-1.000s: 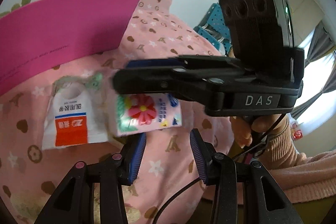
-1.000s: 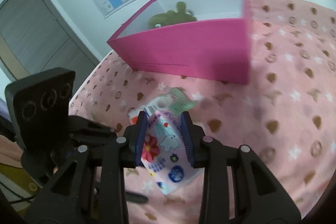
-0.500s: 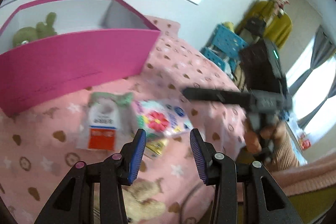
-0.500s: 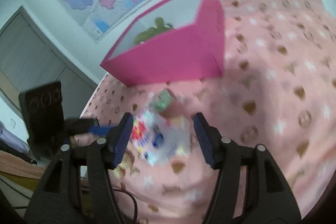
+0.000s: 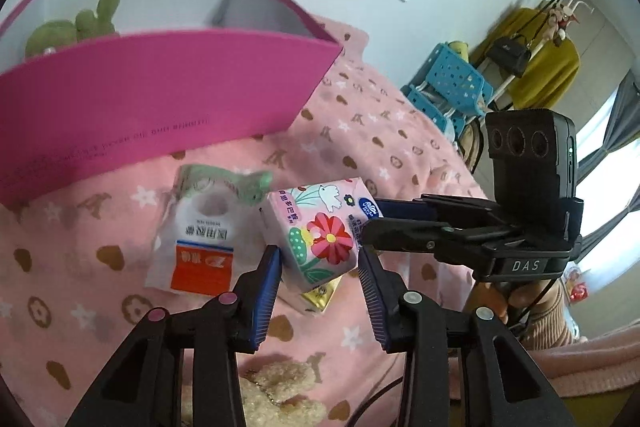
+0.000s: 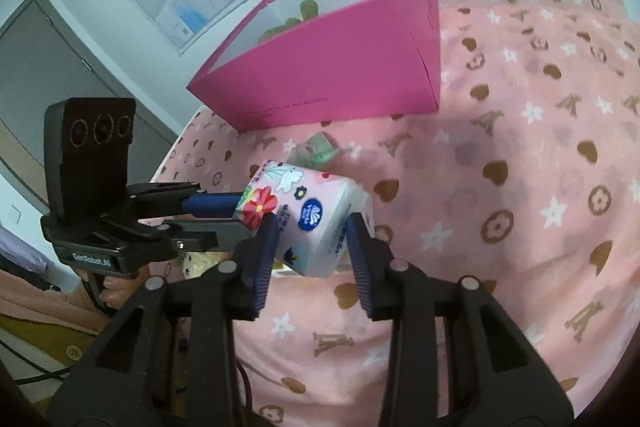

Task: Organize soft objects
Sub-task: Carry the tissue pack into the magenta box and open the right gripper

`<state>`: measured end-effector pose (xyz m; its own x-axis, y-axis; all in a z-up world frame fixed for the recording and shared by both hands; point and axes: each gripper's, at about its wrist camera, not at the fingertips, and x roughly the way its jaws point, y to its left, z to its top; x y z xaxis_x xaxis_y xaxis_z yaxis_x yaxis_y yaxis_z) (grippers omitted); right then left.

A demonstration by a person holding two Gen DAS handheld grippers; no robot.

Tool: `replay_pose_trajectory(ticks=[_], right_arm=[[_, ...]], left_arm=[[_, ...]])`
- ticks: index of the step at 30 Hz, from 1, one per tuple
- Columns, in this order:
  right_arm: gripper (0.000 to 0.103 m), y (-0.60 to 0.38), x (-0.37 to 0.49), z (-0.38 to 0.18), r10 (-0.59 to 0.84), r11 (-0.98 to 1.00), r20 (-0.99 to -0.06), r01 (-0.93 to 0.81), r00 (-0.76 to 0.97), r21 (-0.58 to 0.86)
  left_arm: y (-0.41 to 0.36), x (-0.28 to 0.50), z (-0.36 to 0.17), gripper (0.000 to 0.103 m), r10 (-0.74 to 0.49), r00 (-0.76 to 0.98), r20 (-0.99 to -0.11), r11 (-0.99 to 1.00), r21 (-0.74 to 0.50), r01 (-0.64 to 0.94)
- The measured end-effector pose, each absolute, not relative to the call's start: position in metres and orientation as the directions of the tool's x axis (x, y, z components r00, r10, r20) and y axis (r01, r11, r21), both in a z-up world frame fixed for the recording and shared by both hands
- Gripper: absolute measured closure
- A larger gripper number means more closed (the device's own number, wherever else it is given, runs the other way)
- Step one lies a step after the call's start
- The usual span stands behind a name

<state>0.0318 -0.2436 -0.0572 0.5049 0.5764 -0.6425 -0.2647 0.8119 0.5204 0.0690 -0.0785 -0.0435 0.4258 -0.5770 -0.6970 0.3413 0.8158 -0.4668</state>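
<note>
A pink flowered tissue pack (image 5: 320,227) lies on the pink blanket in front of the magenta box (image 5: 160,95). In the right wrist view the pack (image 6: 308,215) sits between my right gripper's (image 6: 310,247) fingers, which close on its sides. My left gripper (image 5: 318,283) is open just in front of the pack, one finger on each side. A white and orange bag (image 5: 204,243) lies left of the pack. A green plush (image 5: 80,27) sits inside the box.
A beige plush (image 5: 276,391) lies under my left gripper. A yellow packet (image 5: 320,297) pokes out beneath the tissue pack. A blue plastic cart (image 5: 448,87) and a coat rack stand past the bed's right edge.
Both grippers pulled back from the pack half a second ago, the right one opening, then came in again; the right gripper's fingers have narrowed around the pack.
</note>
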Motion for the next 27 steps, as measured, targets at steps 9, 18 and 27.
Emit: replay_pose_trajectory(ticks=[9,18,27], right_arm=[[0.064,-0.242,0.053,-0.004,0.553,0.832,-0.595,-0.345,0.584,0.434],[0.064,-0.248,0.104,0.025,0.558,0.827,-0.543,-0.365,0.628,0.428],[0.064,-0.250,0.155,0.019,0.524,0.847,-0.581,-0.308,0.623,0.433]], left_arm=[[-0.071,0.080,-0.002,0.064,-0.573,0.506,-0.644,0.819,-0.438,0.370],[-0.061,0.119,0.033,0.064,-0.509,0.600,-0.617,0.861,-0.380,0.338],[-0.055,0.168,0.027,0.064,-0.450,0.600,-0.662,0.892,-0.360,0.272]])
